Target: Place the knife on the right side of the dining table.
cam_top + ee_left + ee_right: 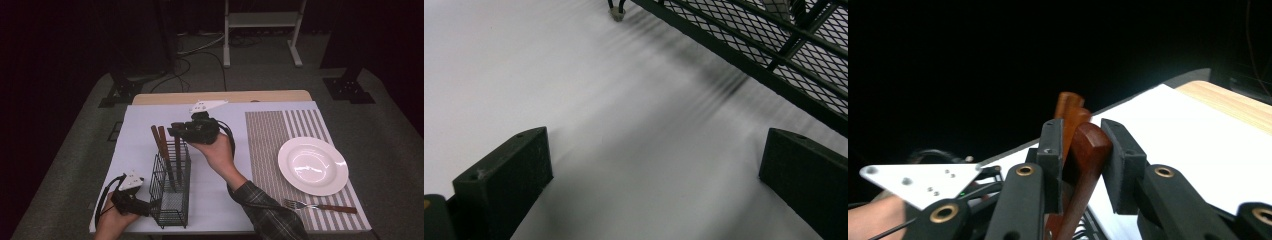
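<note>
So the right gripper (176,131) is up over the black wire basket (170,200) with its jaws clamped on the top of a wooden handle (1087,150) that's standing upright in the basket, and two more wooden handles (159,137) lean out of the basket just to its left. The left gripper (145,207) is down low at the basket's near left corner, jaws spread wide with nothing between them, just the white table cover (549,75) underneath. Off to the right there's a striped placemat (265,135) with a white plate (313,165) and a fork (320,205) lying in front of it
</note>
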